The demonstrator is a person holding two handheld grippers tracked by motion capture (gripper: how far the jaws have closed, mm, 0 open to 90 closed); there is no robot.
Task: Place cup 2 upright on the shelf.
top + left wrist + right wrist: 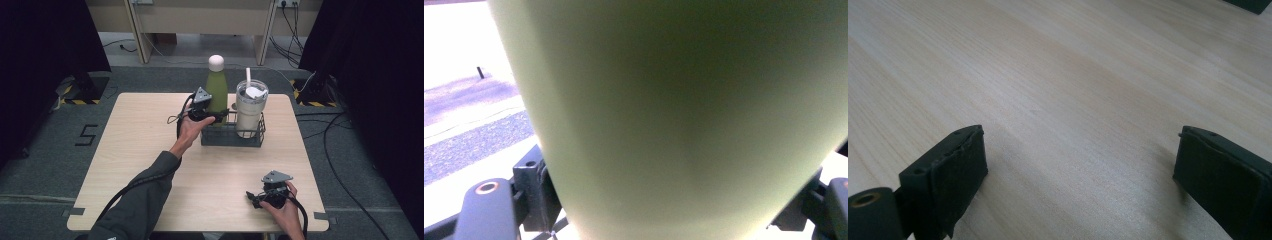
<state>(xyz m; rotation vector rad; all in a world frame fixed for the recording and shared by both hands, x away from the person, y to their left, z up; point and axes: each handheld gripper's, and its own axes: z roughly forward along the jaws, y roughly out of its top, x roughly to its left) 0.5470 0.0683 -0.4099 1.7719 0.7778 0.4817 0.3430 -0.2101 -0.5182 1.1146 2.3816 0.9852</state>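
Gripping green bottle (pixel 217 89), left claw (pixel 216 116) beside basket's rim (pixel 231 142).

The green bottle (pixel 684 120) is blurred, cut off on top, hiding the tongs' pads.

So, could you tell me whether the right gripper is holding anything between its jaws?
No, the right gripper has its jaws wide apart over the bare wooden table, with nothing between them.

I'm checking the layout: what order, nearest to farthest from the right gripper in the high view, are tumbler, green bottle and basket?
From the right gripper:
1. Basket, mid-table, its front wall closest.
2. Tumbler, in the basket's right half.
3. Green bottle, at the basket's left end.
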